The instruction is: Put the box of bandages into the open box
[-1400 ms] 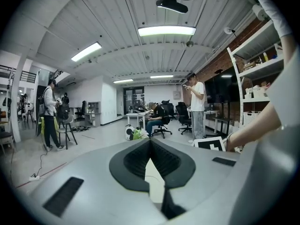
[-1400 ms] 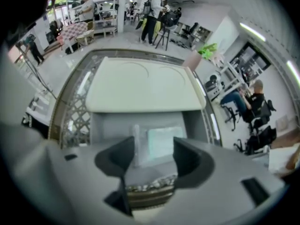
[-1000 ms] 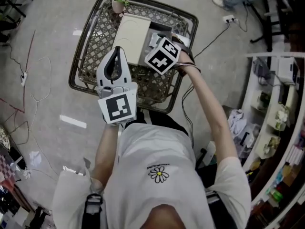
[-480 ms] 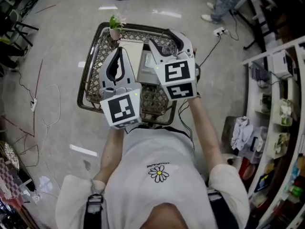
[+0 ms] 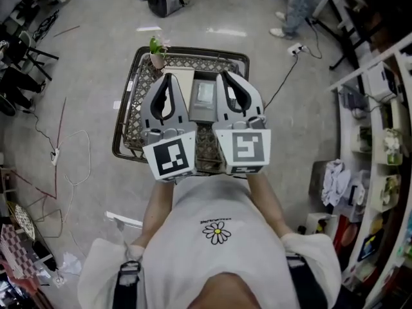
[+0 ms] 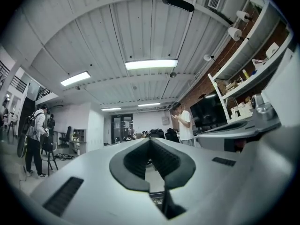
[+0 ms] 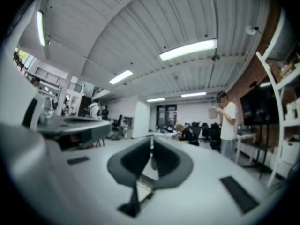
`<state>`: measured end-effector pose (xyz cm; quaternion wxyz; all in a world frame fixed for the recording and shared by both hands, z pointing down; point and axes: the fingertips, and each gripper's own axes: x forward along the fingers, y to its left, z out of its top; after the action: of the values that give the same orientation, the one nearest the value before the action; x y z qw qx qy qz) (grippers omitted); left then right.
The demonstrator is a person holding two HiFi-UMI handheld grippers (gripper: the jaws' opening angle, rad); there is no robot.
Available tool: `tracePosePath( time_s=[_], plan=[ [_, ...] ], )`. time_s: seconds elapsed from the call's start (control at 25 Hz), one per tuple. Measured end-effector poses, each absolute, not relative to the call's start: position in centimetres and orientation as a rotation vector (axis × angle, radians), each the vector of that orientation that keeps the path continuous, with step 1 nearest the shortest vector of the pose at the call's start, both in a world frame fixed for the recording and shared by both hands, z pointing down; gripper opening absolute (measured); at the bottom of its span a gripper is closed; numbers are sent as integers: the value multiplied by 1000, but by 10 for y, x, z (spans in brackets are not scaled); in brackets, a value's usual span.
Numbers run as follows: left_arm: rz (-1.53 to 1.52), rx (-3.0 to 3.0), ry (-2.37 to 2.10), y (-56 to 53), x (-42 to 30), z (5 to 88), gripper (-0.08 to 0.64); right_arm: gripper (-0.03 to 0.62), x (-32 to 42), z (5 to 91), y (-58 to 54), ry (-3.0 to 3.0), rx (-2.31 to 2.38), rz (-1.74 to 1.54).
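Observation:
A wicker table carries a grey open box with a small pale box lying inside it, probably the bandages. A cream lid lies just left of the open box. Both grippers are raised side by side in front of me, above the table's near half. My left gripper is shut with nothing in it. My right gripper is shut and empty too. Both gripper views look across the room and at the ceiling, not at the table.
A small potted plant stands at the table's far left corner. Cables trail over the floor at left, and a power strip lies at the far right. Shelving lines the right side. A person stands farther off.
My right gripper has come up and back from over the open box and now stands level beside the left one. The left gripper has also lifted a little.

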<state>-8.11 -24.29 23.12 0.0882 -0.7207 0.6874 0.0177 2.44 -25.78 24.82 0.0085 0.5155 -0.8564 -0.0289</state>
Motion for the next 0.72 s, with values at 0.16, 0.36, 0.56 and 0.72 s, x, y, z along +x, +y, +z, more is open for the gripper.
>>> tracePosePath(
  time_s=[0.16,0.36,0.56,0.72],
  plan=[
    [20,-2151,2008,-240,-71,236,21,38,39,253,-249,-2697,1758,-44],
    [-11,-2166,2008,-233,-66,244,21,31,48,266,-240,-2636,1807,-44],
    [-15,-2165,2019,-230,-67,246,21,31,50,268,-239,-2619,1809,-45],
    [3,-2160,2019,-230,-68,245,21,31,53,267,-240,-2608,1821,-71]
  ],
)
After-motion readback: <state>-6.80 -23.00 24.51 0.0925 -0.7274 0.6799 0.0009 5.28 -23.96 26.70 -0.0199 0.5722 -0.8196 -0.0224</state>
